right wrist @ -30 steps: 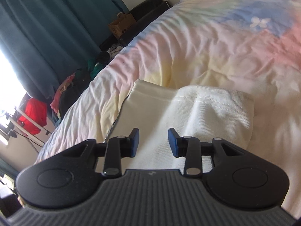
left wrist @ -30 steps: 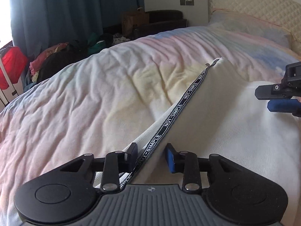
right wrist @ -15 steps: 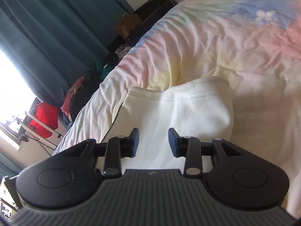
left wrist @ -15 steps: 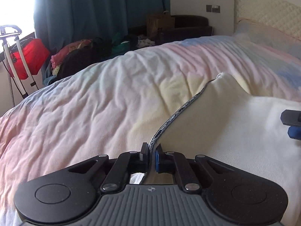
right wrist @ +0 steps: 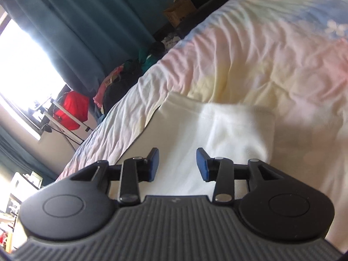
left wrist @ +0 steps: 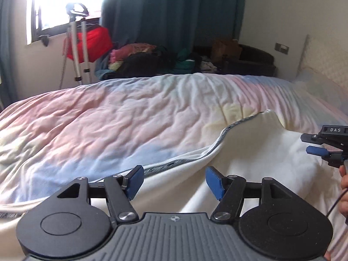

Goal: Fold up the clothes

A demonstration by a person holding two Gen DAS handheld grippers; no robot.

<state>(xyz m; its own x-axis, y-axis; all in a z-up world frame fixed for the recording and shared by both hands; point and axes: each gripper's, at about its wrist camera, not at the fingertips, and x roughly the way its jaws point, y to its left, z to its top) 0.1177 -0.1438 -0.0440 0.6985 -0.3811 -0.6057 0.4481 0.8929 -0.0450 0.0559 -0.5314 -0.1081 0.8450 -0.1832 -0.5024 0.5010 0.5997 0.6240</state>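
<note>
Left gripper (left wrist: 174, 181) opening, empty, over cream garment (left wrist: 250, 152); right gripper (right wrist: 177, 164) opening, empty; clothes pile (left wrist: 139, 58) beyond bed (left wrist: 108, 117)

Window (left wrist: 65, 2) glare blown out – fisheye edges, slight blur.

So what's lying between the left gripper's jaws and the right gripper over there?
Only the cream garment, spread on the bedspread, lies between the left gripper and right gripper; the left wrist view shows it.
</note>
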